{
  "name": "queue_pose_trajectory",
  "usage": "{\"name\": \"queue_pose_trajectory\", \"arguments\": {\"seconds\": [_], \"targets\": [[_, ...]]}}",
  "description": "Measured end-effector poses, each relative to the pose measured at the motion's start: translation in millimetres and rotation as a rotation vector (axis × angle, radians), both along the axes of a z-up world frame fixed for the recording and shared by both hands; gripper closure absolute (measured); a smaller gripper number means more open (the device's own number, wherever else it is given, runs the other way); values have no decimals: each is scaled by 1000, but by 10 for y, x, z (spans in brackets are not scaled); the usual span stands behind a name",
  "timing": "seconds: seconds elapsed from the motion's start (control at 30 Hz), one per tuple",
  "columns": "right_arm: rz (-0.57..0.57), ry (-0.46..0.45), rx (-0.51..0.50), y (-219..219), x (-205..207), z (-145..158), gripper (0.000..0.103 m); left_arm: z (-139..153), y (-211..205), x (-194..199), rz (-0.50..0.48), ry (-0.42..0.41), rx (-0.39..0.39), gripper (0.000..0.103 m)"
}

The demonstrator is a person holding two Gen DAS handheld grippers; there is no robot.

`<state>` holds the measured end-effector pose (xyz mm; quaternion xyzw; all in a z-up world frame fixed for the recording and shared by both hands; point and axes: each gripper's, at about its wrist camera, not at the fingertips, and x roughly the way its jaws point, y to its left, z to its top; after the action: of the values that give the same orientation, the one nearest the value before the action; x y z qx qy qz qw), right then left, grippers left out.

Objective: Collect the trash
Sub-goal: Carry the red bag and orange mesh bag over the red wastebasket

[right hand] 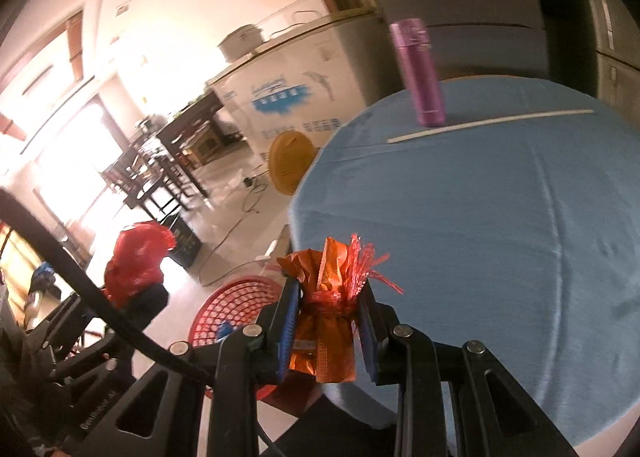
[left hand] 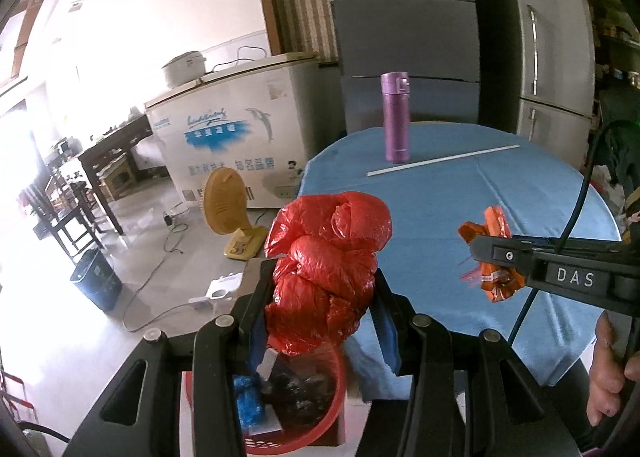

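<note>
While hanging past the blue-clothed counter's near edge, the left hand-held gripper pinches a crumpled red plastic bag above a red mesh basket. Right view: the right hand-held gripper clamps an orange foil wrapper at that edge.

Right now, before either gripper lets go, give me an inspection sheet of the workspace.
Surface: round table under blue cloth.
Job's things: red plastic bag in left gripper, above red basket; orange wrapper in right gripper.
Clutter: purple thermos, white stick on the table.
Grippers: both shut on trash.
Cables: black cable by right gripper; cord on floor.
Surroundings: chest freezer, yellow fan, refrigerator.
</note>
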<state>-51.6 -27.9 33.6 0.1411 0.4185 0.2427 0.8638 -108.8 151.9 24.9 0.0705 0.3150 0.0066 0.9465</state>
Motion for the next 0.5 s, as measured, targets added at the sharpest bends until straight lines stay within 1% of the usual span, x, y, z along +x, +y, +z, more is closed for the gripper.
{"name": "queue_pose_trajectory", "arguments": {"seconds": [0.23,0.5], "targets": [[66,-4,-3,323,32,30,73,-46,212,-6,49,9,-2,56],[116,5,-14,620,59,14,73,-152,471,23,105,28,-9,56]]}}
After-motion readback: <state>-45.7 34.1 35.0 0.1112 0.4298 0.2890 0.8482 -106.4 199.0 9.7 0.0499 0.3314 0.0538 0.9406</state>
